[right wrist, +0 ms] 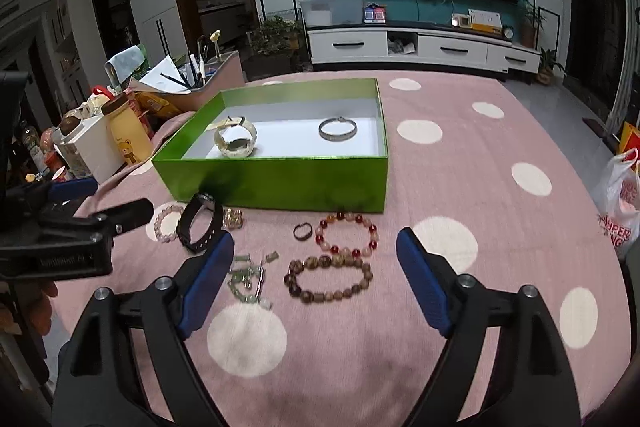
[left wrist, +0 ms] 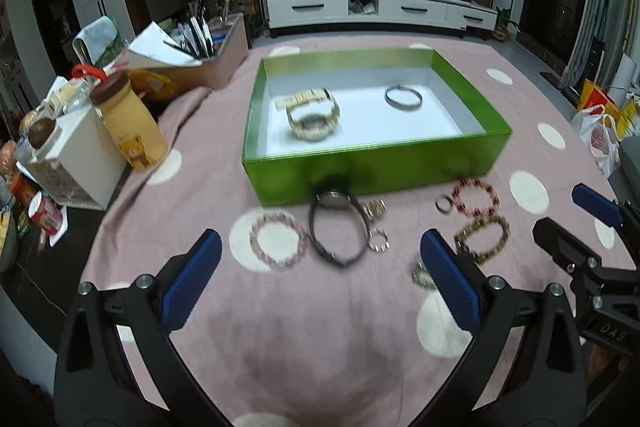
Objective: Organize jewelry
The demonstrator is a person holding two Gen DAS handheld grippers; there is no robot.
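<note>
Green box (left wrist: 372, 163), lid off, white floor, sits mid-tabletop; it is the landmark here. Inside it: a pale gold watch (left wrist: 314, 119) toward its left end, a thin silver bangle (left wrist: 403, 97) toward its right.

Loose jewelry lies in a row just in front of the box's near wall:
- pink bead bracelet (left wrist: 278, 239), off the left corner;
- black watch (left wrist: 338, 227), case touching or almost touching the wall, strap loop running back toward the viewer;
- small gold rings (left wrist: 374, 209) just right of it;
- dark ring (right wrist: 303, 231), red bead bracelet (right wrist: 347, 234) and brown bead bracelet (right wrist: 329, 277), toward the right end;
- tangled pale-green chain (right wrist: 250, 279), furthest from the box.

Left hand-held gripper (left wrist: 320, 283): jaws wide, empty, off the cloth; black watch straight ahead, between its fingers' line. Judgement: left is nearer that watch.

Right hand-held gripper (right wrist: 316, 283): jaws wide, empty; brown bracelet dead ahead, long axis crosswise.

Pink polka-dot cloth (right wrist: 460, 163) covers the tabletop. Left of the box, clutter: yellow bear bottle (left wrist: 128, 123). Beyond, TV stand (left wrist: 380, 9), dark screen.
</note>
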